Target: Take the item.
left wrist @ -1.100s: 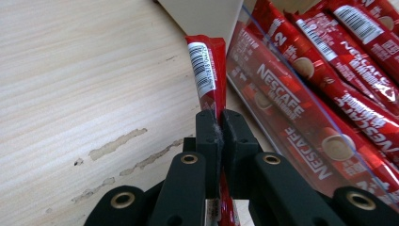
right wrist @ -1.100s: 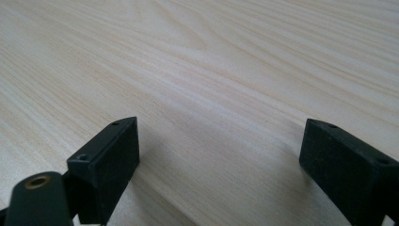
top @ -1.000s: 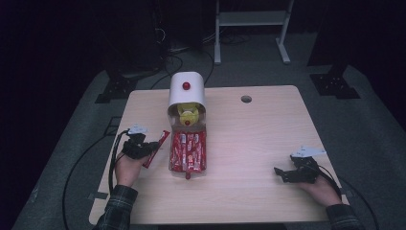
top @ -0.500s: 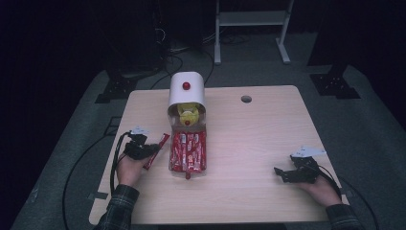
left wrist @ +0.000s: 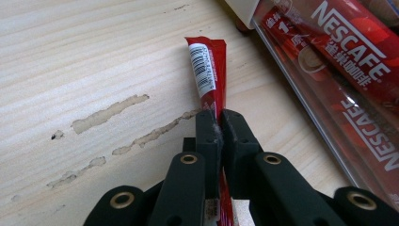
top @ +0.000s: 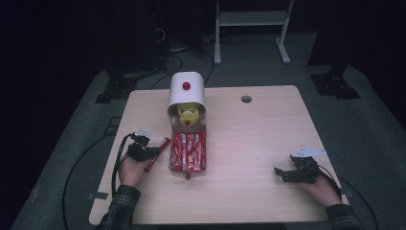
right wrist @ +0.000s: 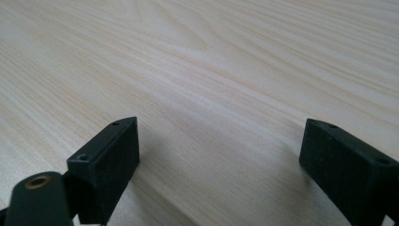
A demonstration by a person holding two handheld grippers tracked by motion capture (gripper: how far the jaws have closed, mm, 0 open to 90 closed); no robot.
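Note:
My left gripper (top: 154, 151) (left wrist: 219, 116) is shut on a red Nescafe coffee stick (left wrist: 207, 70) (top: 159, 152), which points away from the jaws just above the wooden table (top: 249, 139). The stick lies just left of a clear tray (top: 187, 170) packed with several more red sticks (left wrist: 357, 70) (top: 189, 149). Behind the tray stands a white domed dispenser (top: 186, 91) with a red knob and something yellow inside. My right gripper (top: 277, 172) (right wrist: 221, 155) rests near the table's front right, open, with bare wood between its jaws.
A small round hole (top: 246, 98) sits in the table toward the back right. Pale scuff marks (left wrist: 110, 113) scar the wood left of the held stick. Cables trail off the table's left side, and dark stands and a white frame rise beyond the far edge.
The left gripper with the coffee stick has shifted slightly; the stick stays just left of the tray. The right gripper has not moved.

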